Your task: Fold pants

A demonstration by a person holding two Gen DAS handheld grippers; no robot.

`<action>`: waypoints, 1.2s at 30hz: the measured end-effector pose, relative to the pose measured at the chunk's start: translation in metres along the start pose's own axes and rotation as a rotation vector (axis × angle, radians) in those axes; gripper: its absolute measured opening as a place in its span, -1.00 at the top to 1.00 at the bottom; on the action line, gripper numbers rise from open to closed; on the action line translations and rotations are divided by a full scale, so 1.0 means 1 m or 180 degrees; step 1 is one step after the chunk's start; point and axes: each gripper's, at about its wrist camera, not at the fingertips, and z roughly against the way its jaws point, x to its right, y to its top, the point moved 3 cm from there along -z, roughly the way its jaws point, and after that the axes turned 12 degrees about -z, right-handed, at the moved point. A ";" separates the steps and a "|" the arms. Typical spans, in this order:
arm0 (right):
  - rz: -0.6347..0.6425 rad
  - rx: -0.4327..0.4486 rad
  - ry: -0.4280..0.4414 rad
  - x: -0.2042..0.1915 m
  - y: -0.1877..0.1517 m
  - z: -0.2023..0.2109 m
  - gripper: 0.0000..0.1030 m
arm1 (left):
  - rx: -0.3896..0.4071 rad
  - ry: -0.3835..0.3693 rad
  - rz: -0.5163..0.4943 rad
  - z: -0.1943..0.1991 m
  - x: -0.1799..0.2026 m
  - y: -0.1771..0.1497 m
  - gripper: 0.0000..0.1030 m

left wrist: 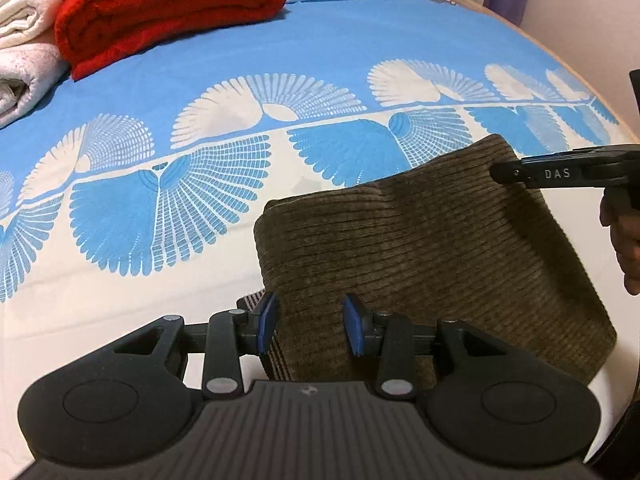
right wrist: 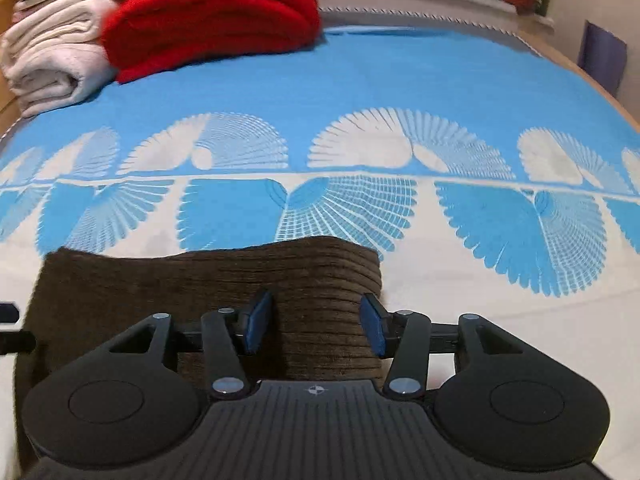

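Pants: I see brown ribbed corduroy pants, folded into a thick rectangle.
Surface: they lie on the cream band of a blue bedspread with white fan prints.
Room: beyond the pants, a folded red blanket and pale towels.
Left gripper: jaws apart above the pants' near edge, gripping nothing.
Right gripper: jaws apart above the pants, pads clear of the cloth.

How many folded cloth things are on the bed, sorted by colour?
Brown: 1, the folded brown corduroy pants
Red: 1, the folded red fuzzy blanket
White or cream: 1 stack of folded pale blankets; how many are in it I cannot tell
Total: 3
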 end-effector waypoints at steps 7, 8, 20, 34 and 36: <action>-0.0204 -0.0083 0.0017 0.003 0.003 -0.017 0.00 | -0.0095 -0.0067 0.0206 -0.034 -0.012 0.002 0.17; -0.0256 -0.0087 0.0031 0.007 0.003 -0.017 0.00 | -0.0085 -0.0084 0.0241 -0.039 -0.014 0.002 0.10; -0.0853 -0.0520 0.0430 0.041 -0.011 0.022 -0.45 | -0.0203 -0.0748 0.1055 -0.023 -0.054 -0.016 -0.63; -0.0804 -0.1354 0.0642 0.058 -0.095 0.054 0.21 | -0.0264 -0.0890 0.0835 0.002 -0.032 -0.050 0.18; -0.0953 -0.1386 0.0824 0.057 -0.099 0.060 0.23 | -0.0250 -0.0782 0.0888 0.005 -0.038 -0.053 0.12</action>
